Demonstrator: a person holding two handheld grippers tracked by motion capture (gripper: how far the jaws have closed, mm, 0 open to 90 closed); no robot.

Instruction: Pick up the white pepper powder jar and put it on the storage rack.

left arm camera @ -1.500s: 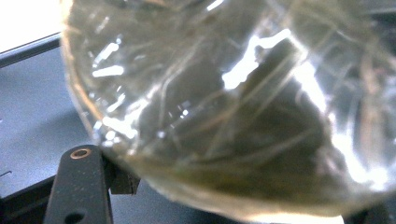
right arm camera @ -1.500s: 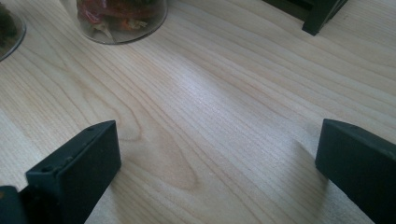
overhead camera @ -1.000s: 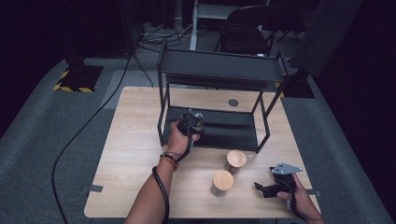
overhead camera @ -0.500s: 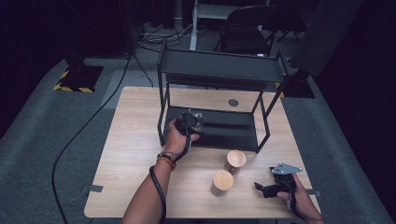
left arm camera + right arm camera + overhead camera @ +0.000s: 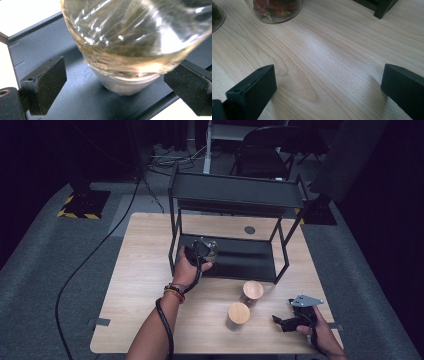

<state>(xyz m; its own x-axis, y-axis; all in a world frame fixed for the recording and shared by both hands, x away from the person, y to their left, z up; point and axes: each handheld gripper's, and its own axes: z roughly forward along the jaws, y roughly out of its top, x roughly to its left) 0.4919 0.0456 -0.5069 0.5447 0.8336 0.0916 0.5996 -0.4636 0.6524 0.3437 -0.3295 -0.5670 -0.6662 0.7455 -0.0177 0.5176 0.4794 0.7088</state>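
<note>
One glass jar [image 5: 135, 47] sits on the rack's bottom shelf [image 5: 240, 262], centre frame, between the left gripper's [image 5: 202, 251] wide jaws (released, apparently). Two cork-lidded jars [image 5: 239, 314] remain lower right; the right gripper [image 5: 287, 322] gapes idle.

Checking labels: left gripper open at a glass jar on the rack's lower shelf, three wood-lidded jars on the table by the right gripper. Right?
Not quite: the high view shows two wood-lidded jars on the table, not three. The rest holds: in the left gripper view the left gripper is open at a glass jar on the rack's lower shelf, and the right gripper is nearby.
</note>
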